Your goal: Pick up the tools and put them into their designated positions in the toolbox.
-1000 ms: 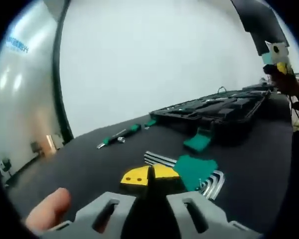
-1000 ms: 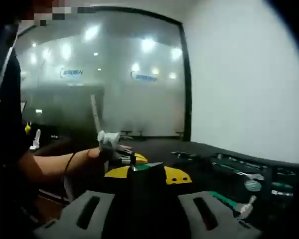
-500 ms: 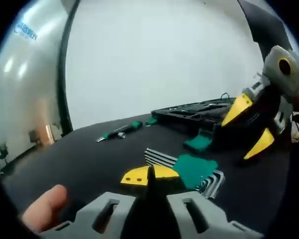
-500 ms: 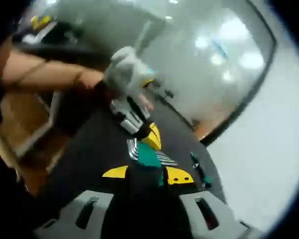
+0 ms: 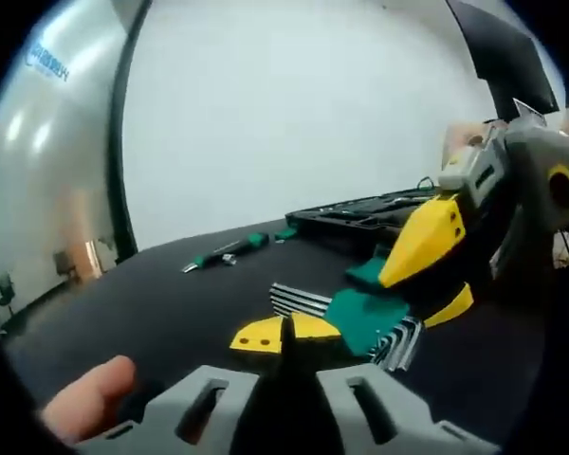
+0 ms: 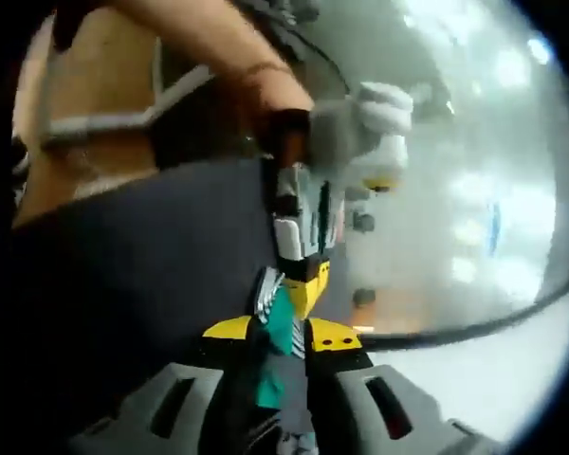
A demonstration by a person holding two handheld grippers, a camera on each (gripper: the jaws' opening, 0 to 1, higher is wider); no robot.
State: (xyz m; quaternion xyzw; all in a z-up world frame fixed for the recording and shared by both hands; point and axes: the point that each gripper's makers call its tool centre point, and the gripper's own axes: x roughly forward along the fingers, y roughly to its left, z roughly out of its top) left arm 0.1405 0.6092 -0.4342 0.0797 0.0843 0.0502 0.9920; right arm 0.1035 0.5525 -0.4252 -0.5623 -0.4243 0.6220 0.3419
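Yellow pads on grey jaws of the left gripper point(image 5: 285, 334), bottom centre of the left gripper view. Yellow pads again, with black and grey housing, on the right gripper point(image 5: 434, 270) at the right of that frame. Green holder with silver keys for the hex key set point(image 5: 360, 319), centre right. Black tabletop point(image 5: 161, 313) across the lower half; black toolbox point(image 5: 379, 210) with green touches, right of centre. Green and silver for the screwdriver point(image 5: 223, 252), left of centre. White wall point(image 5: 284, 104) across the top. In the right gripper view, yellow pads on the right gripper point(image 6: 284, 334) at bottom centre, green holder point(image 6: 279, 327) between them.
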